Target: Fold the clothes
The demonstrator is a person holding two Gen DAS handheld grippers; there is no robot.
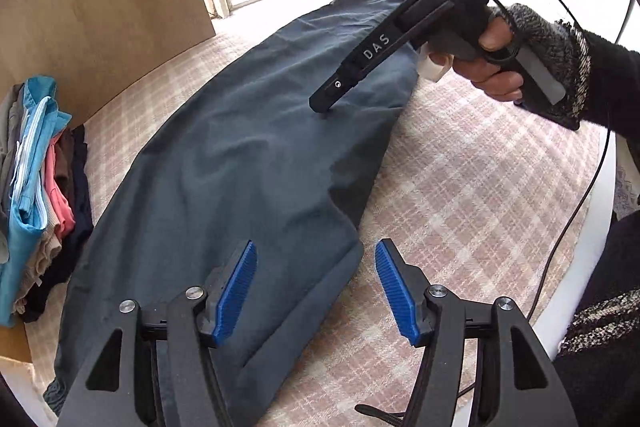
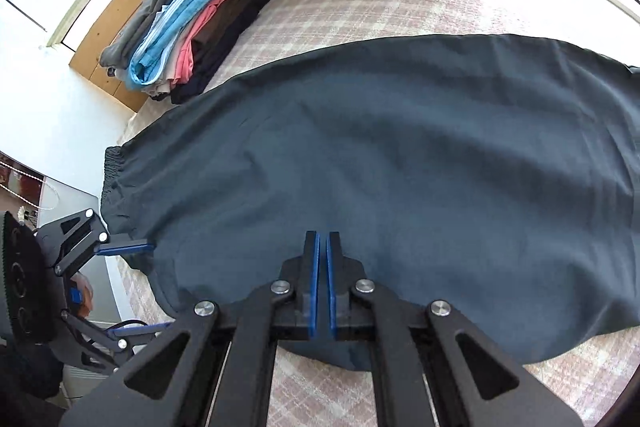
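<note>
Dark blue-grey trousers (image 1: 240,167) (image 2: 400,147) with an elastic waistband (image 2: 110,167) lie flat along a pink plaid bedcover (image 1: 480,187). My left gripper (image 1: 316,279) hovers open over the trousers' near edge. Its left pad is above the cloth and its right pad above the bedcover, with nothing pressed between them. In the right wrist view the left gripper (image 2: 148,287) stands at the waistband end. My right gripper (image 2: 323,237) (image 1: 325,109), held by a hand in a grey knit sleeve, is shut. Its tips are down in the cloth mid-garment and creases run toward them.
A stack of folded clothes (image 1: 40,187) (image 2: 188,27) in blue, pink, brown and black sits at the bed's far corner against a wooden board (image 1: 100,7). Windows lie behind. A black cable (image 1: 560,247) hangs past the bed's white edge (image 1: 592,247).
</note>
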